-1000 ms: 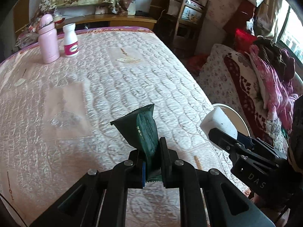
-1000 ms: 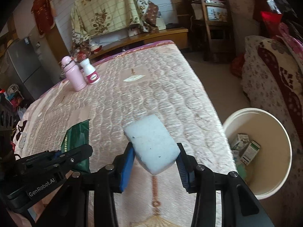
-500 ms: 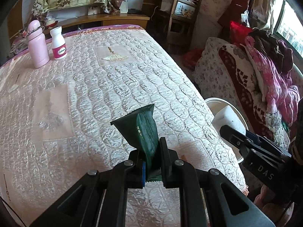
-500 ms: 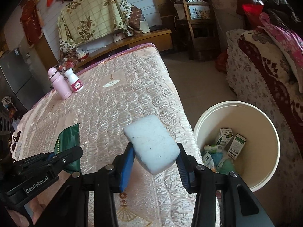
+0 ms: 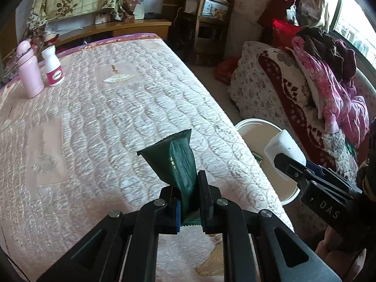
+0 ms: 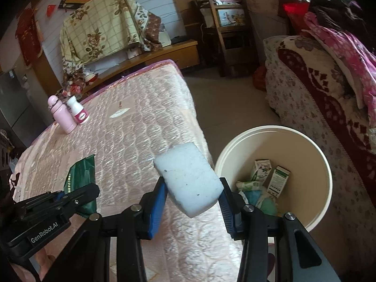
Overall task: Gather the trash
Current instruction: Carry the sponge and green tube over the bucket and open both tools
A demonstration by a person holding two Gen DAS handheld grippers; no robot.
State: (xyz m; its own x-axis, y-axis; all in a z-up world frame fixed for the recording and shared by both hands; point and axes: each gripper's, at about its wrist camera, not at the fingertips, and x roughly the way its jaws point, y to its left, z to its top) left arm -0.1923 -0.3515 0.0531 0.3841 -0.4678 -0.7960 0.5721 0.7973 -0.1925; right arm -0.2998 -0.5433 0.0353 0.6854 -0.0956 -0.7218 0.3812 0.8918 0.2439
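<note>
My left tongs [image 5: 189, 202] are clamped tight on a dark green wrapper [image 5: 175, 159] — it sticks up from between the pads, crumpled and leaning a little, above the near part of the quilted mattress [image 5: 117, 117]. My right tongs [image 6: 192, 202] pinch a pale foam block [image 6: 189, 179] from both sides, the blue pads [image 6: 157, 202] pressed into it; the block hangs just past the mattress's right edge, at the near rim of the cream bucket [image 6: 317, 155] that stands on the floor beside the bed. In the bucket lie a couple of small green-and-white cartons [image 6: 278, 179] and some crumpled packaging. From the right view the left tongs [image 6: 77, 196] show at the lower left with the wrapper [image 6: 81, 178] in them. At the mattress's far left corner stand a pink bottle [image 5: 29, 72] and a white bottle with a pink label [image 5: 52, 67], side by side — both upright.
</note>
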